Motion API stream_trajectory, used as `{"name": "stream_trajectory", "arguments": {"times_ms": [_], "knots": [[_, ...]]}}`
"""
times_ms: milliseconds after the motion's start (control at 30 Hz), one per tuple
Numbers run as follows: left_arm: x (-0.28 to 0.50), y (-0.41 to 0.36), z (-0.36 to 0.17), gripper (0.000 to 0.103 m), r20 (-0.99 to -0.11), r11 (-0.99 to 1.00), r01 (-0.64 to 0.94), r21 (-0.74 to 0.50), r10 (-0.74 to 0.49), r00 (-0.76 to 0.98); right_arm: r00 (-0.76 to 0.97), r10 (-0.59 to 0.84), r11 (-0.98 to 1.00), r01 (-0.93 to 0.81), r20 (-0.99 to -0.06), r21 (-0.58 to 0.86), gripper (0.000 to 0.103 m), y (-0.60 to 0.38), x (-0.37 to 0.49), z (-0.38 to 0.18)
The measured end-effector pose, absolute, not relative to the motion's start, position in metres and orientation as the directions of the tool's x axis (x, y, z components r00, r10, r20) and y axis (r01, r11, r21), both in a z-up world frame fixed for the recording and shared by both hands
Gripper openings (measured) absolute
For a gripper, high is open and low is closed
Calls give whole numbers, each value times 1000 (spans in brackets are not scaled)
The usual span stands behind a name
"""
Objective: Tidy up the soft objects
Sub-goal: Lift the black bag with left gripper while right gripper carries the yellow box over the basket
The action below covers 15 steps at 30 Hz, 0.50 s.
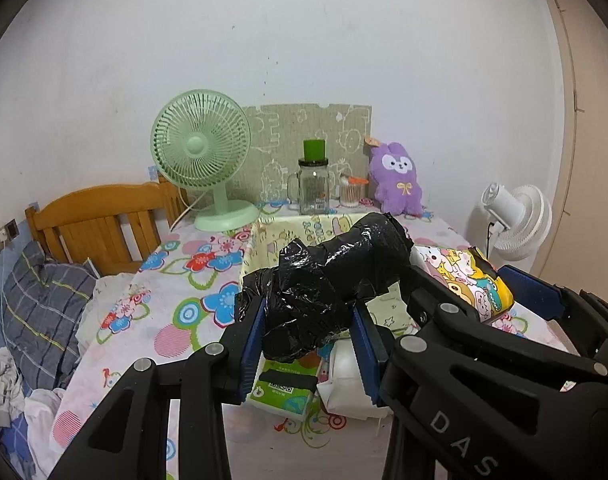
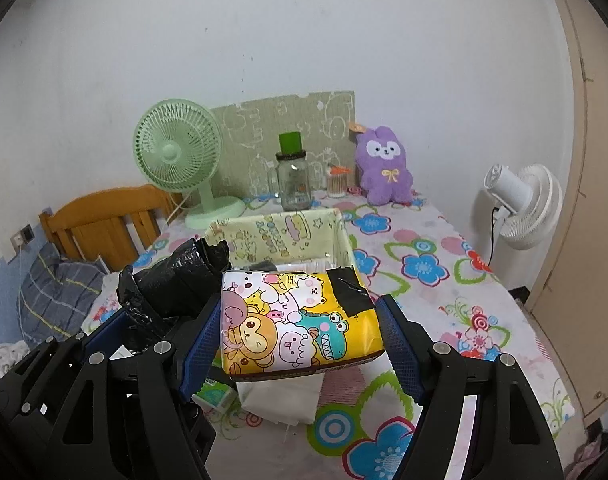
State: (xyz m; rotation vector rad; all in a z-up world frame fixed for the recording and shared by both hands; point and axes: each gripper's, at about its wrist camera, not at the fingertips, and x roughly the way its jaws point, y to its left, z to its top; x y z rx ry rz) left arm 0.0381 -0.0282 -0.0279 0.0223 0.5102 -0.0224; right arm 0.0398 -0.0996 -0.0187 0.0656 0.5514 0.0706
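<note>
With the left gripper (image 1: 307, 344) clamped on the black bag roll (image 1: 335, 280) and the right gripper (image 2: 300, 344) on the cartoon tissue pack (image 2: 296, 320), both hang just short of the fabric bin (image 2: 280, 232), roll pointing binward.

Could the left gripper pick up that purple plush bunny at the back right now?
Probably not: the left gripper is already clamped on a black plastic bundle, and the purple bunny sits far back by the wall, beyond the fabric bin.

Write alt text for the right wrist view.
The right gripper grips a yellow cartoon-animal pack above a floral tablecloth; beside it, the left gripper holds a black plastic roll. Behind stand a fabric-lined box and purple plush.
</note>
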Motion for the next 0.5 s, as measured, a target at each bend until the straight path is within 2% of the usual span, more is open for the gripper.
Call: {"name": "stream_trajectory", "arguments": {"times_ms": [500], "knots": [[30, -33, 7, 43, -435, 999, 41, 8, -34, 900, 881, 69, 997, -39, -468, 73, 78, -103, 29, 17]]}}
